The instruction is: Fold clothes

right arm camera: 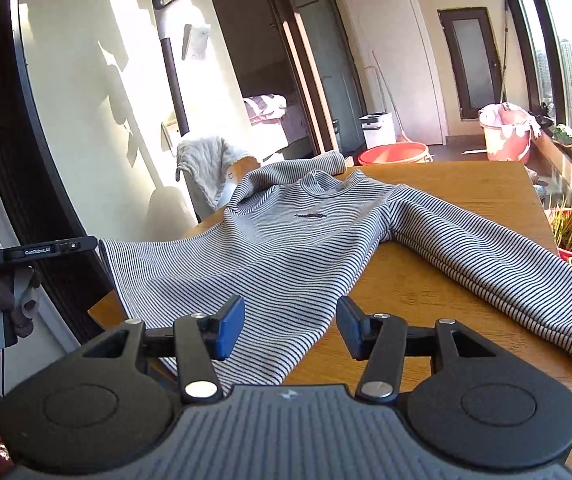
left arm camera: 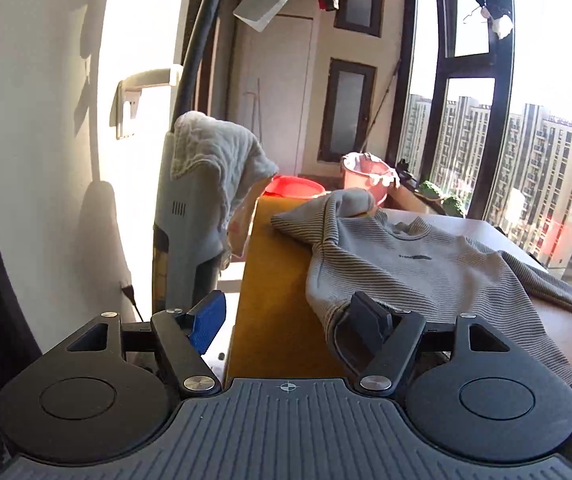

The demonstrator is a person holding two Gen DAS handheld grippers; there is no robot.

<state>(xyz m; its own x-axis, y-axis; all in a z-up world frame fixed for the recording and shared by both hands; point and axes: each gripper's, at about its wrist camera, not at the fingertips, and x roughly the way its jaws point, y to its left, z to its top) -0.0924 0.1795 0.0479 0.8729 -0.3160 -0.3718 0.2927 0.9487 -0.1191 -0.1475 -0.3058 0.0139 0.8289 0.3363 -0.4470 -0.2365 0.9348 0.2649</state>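
Striped top (right arm camera: 286,236) lies under both open jaws, prob. untouched.

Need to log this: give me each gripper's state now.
Left gripper: open, holding nothing; shirt hem beside one finger.
Right gripper: open above the shirt, holding nothing.

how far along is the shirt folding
Done: the striped long-sleeve shirt lies spread front-up on the wooden table, one sleeve stretched out flat. No fold shows yet. In hand: nothing. The right gripper hovers open over the hem; the left gripper is open at the hem corner hanging off the table edge. Left: fold both sleeves in, including the bunched far one, then the body.
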